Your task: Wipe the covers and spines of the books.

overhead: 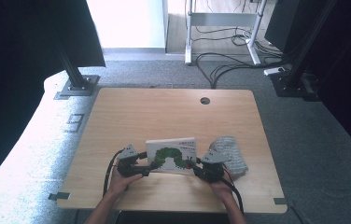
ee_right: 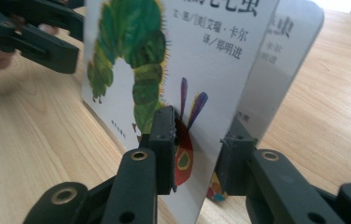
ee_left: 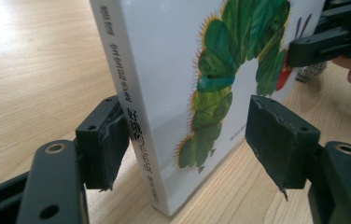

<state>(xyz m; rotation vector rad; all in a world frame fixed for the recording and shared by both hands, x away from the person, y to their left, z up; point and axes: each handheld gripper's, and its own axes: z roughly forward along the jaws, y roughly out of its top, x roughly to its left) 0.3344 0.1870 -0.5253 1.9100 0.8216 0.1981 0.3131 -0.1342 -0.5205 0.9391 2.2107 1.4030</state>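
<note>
Book stands near the front middle of the table, between the two grippers, its white cover with the green caterpillar facing the near edge. In the high view the left gripper sits at the book's left end and the right gripper at its right end, each held in a hand coming from the near side.

In the left gripper view the book stands upright on its lower edge with its spine toward the camera. One jaw of the left gripper lies against the spine side; the other stands clear of the cover with a gap, so this claw is spread around the book's end rather than pinching it. The right gripper shows at the far end of the book.

In the right gripper view the right gripper has the front cover between its jaws: one jaw lies against the caterpillar side, the other sits behind the cover. The cover is swung slightly away from the pages behind it. Whether the pads still press on the cover I cannot tell.

Grey cloth lies on the table just right of the book, beside the right gripper.
</note>
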